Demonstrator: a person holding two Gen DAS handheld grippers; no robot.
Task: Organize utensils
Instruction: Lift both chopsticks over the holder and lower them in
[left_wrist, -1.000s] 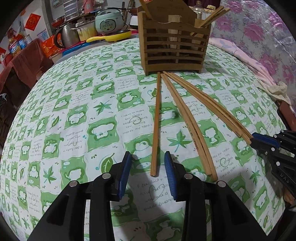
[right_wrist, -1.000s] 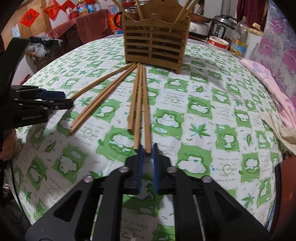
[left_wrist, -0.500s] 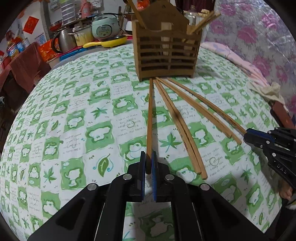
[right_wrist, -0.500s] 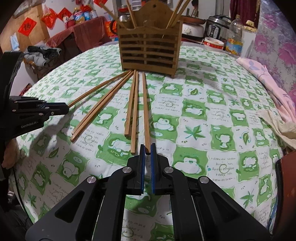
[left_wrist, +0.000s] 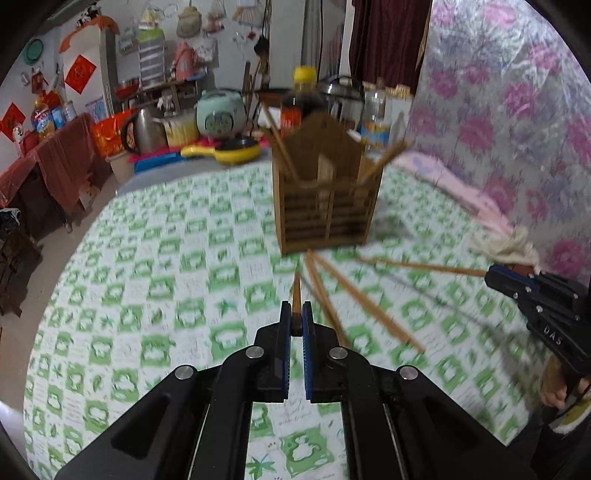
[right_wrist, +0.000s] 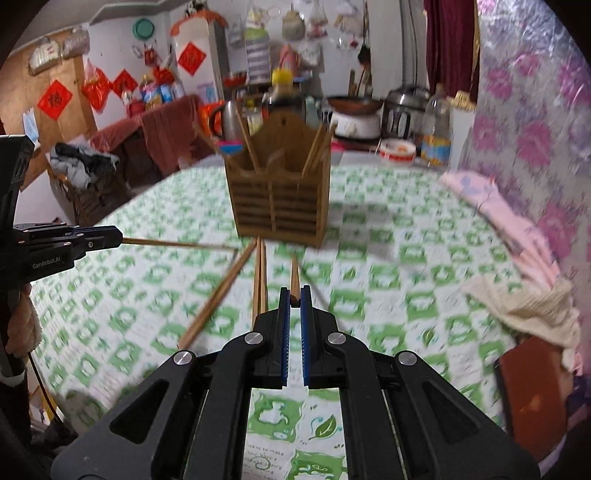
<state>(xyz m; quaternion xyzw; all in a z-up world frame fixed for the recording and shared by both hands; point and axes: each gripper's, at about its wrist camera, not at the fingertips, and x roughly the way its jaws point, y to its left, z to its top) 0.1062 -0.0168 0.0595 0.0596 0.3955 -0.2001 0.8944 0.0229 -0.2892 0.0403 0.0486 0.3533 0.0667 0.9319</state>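
A wooden slatted utensil holder (left_wrist: 327, 199) stands on the green-and-white tablecloth, with a few chopsticks upright in it; it also shows in the right wrist view (right_wrist: 279, 195). My left gripper (left_wrist: 296, 314) is shut on one wooden chopstick (left_wrist: 296, 293), lifted and pointing at the holder. My right gripper (right_wrist: 294, 297) is shut on another chopstick (right_wrist: 294, 275), also raised. Several loose chopsticks (left_wrist: 354, 302) lie fanned on the cloth in front of the holder, also in the right wrist view (right_wrist: 221, 291). Each gripper shows in the other's view, holding its chopstick (left_wrist: 428, 267) (right_wrist: 173, 242).
The tablecloth (left_wrist: 147, 280) covers a round table. A cream cloth (right_wrist: 524, 306) and a brown object (right_wrist: 532, 391) lie at the right edge. Kettle, rice cooker (left_wrist: 221, 114), yellow pan and bottles stand behind the table. A floral curtain hangs at right.
Both grippers, shut on their chopsticks half a second ago, have lifted them off the cloth and tilted up toward the holder. One second ago the left gripper was open.
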